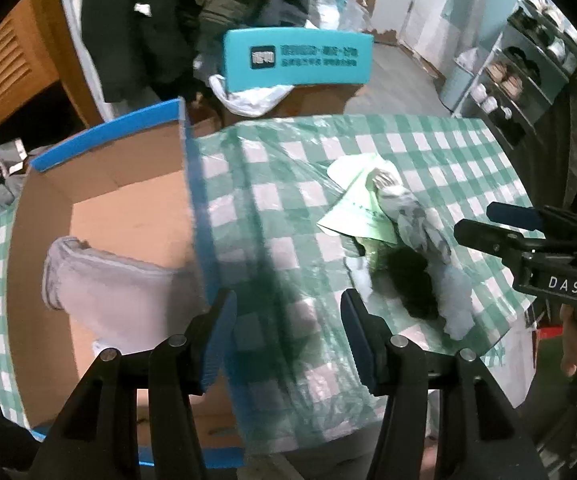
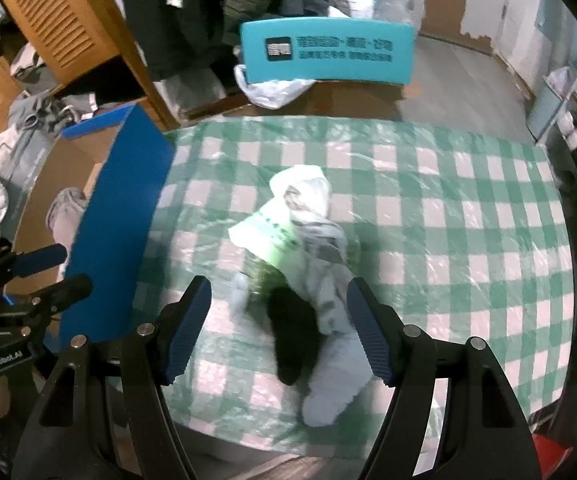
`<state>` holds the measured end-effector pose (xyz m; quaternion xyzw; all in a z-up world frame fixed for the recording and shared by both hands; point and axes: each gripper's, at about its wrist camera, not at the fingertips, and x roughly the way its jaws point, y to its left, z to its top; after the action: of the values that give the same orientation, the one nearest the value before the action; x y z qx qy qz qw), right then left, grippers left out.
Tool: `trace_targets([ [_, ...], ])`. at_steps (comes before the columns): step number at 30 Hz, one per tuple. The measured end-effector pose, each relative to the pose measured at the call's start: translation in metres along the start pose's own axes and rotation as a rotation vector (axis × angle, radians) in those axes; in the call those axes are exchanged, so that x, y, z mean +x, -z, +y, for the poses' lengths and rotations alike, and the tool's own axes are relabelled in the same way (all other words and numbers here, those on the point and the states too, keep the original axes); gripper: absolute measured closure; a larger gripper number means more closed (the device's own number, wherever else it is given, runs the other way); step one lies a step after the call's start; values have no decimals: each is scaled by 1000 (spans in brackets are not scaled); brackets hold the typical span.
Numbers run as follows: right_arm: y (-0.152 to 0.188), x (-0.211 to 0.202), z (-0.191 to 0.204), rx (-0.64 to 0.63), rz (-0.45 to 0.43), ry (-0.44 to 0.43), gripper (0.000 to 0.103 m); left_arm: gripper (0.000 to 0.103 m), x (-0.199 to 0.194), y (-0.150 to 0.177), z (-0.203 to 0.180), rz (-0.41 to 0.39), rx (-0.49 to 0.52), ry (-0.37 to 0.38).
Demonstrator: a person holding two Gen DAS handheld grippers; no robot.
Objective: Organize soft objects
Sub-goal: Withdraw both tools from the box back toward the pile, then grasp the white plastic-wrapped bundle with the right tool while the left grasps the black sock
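Observation:
A heap of soft things lies on the green-checked table (image 2: 448, 220): a pale green piece (image 2: 264, 232), a grey-patterned white sock (image 2: 320, 236), a black sock (image 2: 292, 336) and a light blue sock (image 2: 336, 384). My right gripper (image 2: 278, 332) hovers open over the heap, with the black sock showing between its fingers and untouched by the pads. To the left stands a cardboard box (image 1: 128, 184) with blue edges, and a pale grey cloth (image 1: 104, 276) lies inside it. My left gripper (image 1: 292, 340) is open and empty above the box's right wall (image 1: 200, 220). The heap (image 1: 404, 248) lies to its right.
A teal chair back (image 1: 296, 60) and a white plastic bag (image 1: 248, 98) stand behind the table. Dark jackets hang beyond. A wooden cabinet (image 2: 60, 20) is at the far left, and a shoe rack (image 1: 528, 76) at the right. The table's front edge runs just below the heap.

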<state>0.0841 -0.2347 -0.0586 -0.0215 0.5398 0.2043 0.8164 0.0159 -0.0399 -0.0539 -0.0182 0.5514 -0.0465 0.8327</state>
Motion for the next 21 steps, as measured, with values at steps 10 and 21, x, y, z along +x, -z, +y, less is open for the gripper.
trace_targets([
  [10,17,6,-34,49,28,24,32,48,24,-1,-29,63,28,37],
  [21,46,42,-59,84,135,35,32,47,53,3,-52,101,39,36],
])
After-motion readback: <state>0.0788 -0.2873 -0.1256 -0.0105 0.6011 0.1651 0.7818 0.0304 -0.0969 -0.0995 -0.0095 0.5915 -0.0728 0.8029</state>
